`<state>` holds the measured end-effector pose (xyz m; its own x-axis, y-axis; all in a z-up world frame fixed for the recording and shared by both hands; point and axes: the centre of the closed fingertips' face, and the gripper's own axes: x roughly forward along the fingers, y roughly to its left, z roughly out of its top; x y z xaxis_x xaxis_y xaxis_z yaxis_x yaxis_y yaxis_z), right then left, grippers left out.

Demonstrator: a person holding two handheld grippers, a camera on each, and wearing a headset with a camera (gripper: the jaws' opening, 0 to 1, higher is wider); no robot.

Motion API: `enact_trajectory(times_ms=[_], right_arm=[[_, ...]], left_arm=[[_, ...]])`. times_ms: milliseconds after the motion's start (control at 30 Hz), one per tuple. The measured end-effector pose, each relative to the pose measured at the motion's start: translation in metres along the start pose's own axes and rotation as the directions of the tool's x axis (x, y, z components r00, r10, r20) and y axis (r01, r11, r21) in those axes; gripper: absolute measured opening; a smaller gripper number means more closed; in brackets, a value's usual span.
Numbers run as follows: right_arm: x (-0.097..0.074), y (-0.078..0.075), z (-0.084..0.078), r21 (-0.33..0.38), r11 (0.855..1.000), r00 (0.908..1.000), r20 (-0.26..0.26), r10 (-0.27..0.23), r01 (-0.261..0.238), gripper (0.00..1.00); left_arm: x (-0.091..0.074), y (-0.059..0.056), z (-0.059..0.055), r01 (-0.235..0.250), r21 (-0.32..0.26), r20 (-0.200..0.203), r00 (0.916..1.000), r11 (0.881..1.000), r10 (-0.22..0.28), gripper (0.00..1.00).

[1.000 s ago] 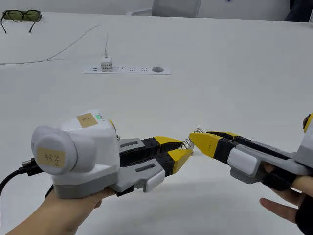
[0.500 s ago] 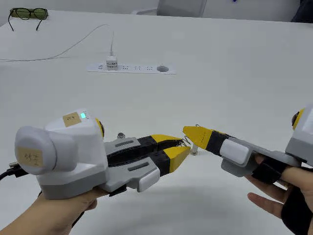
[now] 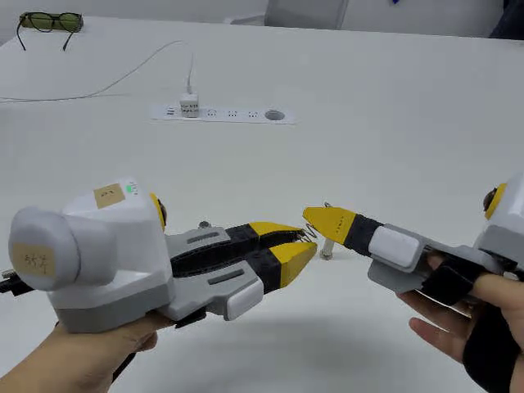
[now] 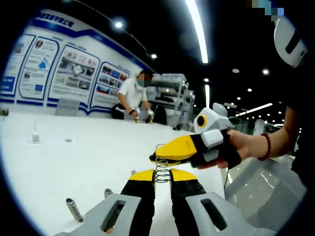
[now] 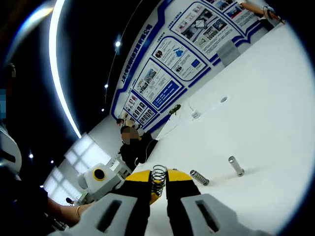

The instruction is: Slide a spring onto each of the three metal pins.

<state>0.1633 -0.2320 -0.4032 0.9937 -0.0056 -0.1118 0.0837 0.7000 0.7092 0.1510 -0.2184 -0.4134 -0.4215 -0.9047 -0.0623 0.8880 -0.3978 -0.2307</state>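
Note:
A small steel spring (image 4: 161, 176) stands upright between the yellow jaw tips of my left gripper (image 4: 162, 172), which is shut on it. My right gripper (image 4: 153, 158) reaches in from the right, just above, touching the spring's top. In its own view my right gripper (image 5: 158, 177) is shut on a spring (image 5: 158, 173); I cannot tell whether it is the same one. Both grippers (image 3: 304, 243) (image 3: 309, 215) meet tip to tip above the table. One pin (image 5: 198, 177) wears a spring. A bare pin (image 5: 236, 166) stands beside it, and another (image 3: 326, 250) stands under the tips.
A white power strip (image 3: 221, 115) with a plugged charger and a thin cable (image 3: 123, 78) lies at the back of the white table. Green glasses (image 3: 49, 20) rest at the far left corner. A person stands at another bench in the background.
The right gripper's tip has risen from facing the left tips to sitting just above them. The head camera has shifted, bringing a bare pin into sight under the tips.

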Motion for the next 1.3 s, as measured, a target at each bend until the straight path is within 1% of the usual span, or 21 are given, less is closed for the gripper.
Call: enact_trajectory(times_ms=[67, 233, 400, 500, 567, 600, 667, 700, 733, 767, 833, 867, 900, 1000, 1033, 1100, 1167, 1200, 1233, 1267, 1300], right_arm=[[0.001, 0.001, -0.001, -0.02, 1.0, 1.0, -0.005, -0.001, 0.001, 0.12], [0.002, 0.001, -0.001, -0.075, 0.997, 0.9999, -0.008, -0.014, 0.013, 0.12], [0.001, -0.001, 0.001, -0.114, 0.993, 0.9996, -0.008, -0.025, 0.024, 0.11], [0.001, -0.004, 0.004, -0.142, 0.989, 0.9992, -0.003, -0.039, 0.038, 0.11], [0.0, -0.005, 0.007, -0.158, 0.986, 0.9989, 0.001, -0.046, 0.046, 0.11], [0.0, -0.006, 0.009, -0.168, 0.984, 0.9987, 0.004, -0.051, 0.05, 0.11], [-0.001, -0.008, 0.012, -0.19, 0.98, 0.9984, 0.005, -0.056, 0.056, 0.12], [-0.001, -0.01, 0.014, -0.214, 0.975, 0.9978, 0.01, -0.065, 0.066, 0.12], [-0.001, -0.011, 0.015, -0.228, 0.971, 0.9975, 0.011, -0.07, 0.071, 0.12], [-0.002, -0.013, 0.017, -0.244, 0.966, 0.9967, 0.008, -0.081, 0.08, 0.12], [-0.002, -0.016, 0.02, -0.273, 0.957, 0.9956, 0.01, -0.093, 0.092, 0.12], [-0.002, -0.018, 0.022, -0.3, 0.948, 0.9947, 0.012, -0.103, 0.101, 0.12], [-0.002, -0.019, 0.023, -0.314, 0.943, 0.994, 0.01, -0.109, 0.106, 0.12], [-0.002, -0.024, 0.029, -0.368, 0.921, 0.9911, 0.012, -0.133, 0.128, 0.12], [-0.002, -0.026, 0.031, -0.389, 0.911, 0.99, 0.013, -0.14, 0.134, 0.12], [-0.002, -0.03, 0.033, -0.416, 0.898, 0.988, 0.016, -0.154, 0.146, 0.12], [-0.002, -0.032, 0.034, -0.43, 0.89, 0.987, 0.014, -0.16, 0.151, 0.12], [-0.001, -0.035, 0.036, -0.442, 0.883, 0.9852, 0.018, -0.171, 0.161, 0.12], [-0.001, -0.037, 0.037, -0.452, 0.876, 0.9844, 0.023, -0.175, 0.166, 0.12], [-0.001, -0.038, 0.038, -0.457, 0.873, 0.9837, 0.024, -0.179, 0.169, 0.12], [0.0, -0.04, 0.038, -0.461, 0.87, 0.9829, 0.024, -0.182, 0.173, 0.12]], left_arm=[[0.0, 0.001, -0.001, -0.008, 0.014, -0.013, 0.9999, 1.0, 0.008, 0.11], [-0.001, 0.003, -0.002, -0.026, 0.023, -0.035, 0.999, 0.999, 0.027, 0.11], [-0.003, 0.006, -0.01, -0.05, 0.061, -0.087, 0.9947, 0.997, 0.055, 0.15], [-0.006, 0.008, -0.015, -0.064, 0.092, -0.12, 0.99, 0.994, 0.075, 0.18], [-0.008, 0.009, -0.015, -0.073, 0.106, -0.126, 0.9883, 0.992, 0.087, 0.19], [-0.01, 0.011, -0.016, -0.086, 0.123, -0.135, 0.9855, 0.989, 0.103, 0.2], [-0.013, 0.016, -0.017, -0.108, 0.181, -0.155, 0.9784, 0.978, 0.137, 0.22], [-0.015, 0.017, -0.018, -0.117, 0.215, -0.17, 0.9731, 0.97, 0.155, 0.23], [-0.016, 0.018, -0.018, -0.12, 0.235, -0.173, 0.9713, 0.965, 0.163, 0.24], [-0.016, 0.017, -0.017, -0.123, 0.234, -0.173, 0.9709, 0.964, 0.166, 0.24], [-0.018, 0.018, -0.017, -0.135, 0.242, -0.177, 0.9675, 0.961, 0.181, 0.26], [-0.02, 0.02, -0.017, -0.143, 0.245, -0.179, 0.9655, 0.959, 0.189, 0.27], [-0.022, 0.022, -0.018, -0.153, 0.243, -0.182, 0.9627, 0.958, 0.2, 0.28], [-0.027, 0.026, -0.019, -0.179, 0.233, -0.186, 0.9566, 0.956, 0.224, 0.32], [-0.03, 0.027, -0.019, -0.188, 0.233, -0.189, 0.9537, 0.954, 0.234, 0.33], [-0.035, 0.031, -0.022, -0.207, 0.228, -0.2, 0.9464, 0.951, 0.254, 0.34], [-0.038, 0.035, -0.025, -0.224, 0.223, -0.209, 0.9395, 0.949, 0.271, 0.37], [-0.041, 0.038, -0.027, -0.234, 0.222, -0.218, 0.9345, 0.947, 0.281, 0.37], [-0.043, 0.039, -0.029, -0.238, 0.223, -0.222, 0.9318, 0.945, 0.287, 0.38], [-0.046, 0.042, -0.031, -0.252, 0.228, -0.23, 0.9248, 0.941, 0.303, 0.38], [-0.047, 0.043, -0.032, -0.255, 0.232, -0.232, 0.9226, 0.939, 0.308, 0.39]])
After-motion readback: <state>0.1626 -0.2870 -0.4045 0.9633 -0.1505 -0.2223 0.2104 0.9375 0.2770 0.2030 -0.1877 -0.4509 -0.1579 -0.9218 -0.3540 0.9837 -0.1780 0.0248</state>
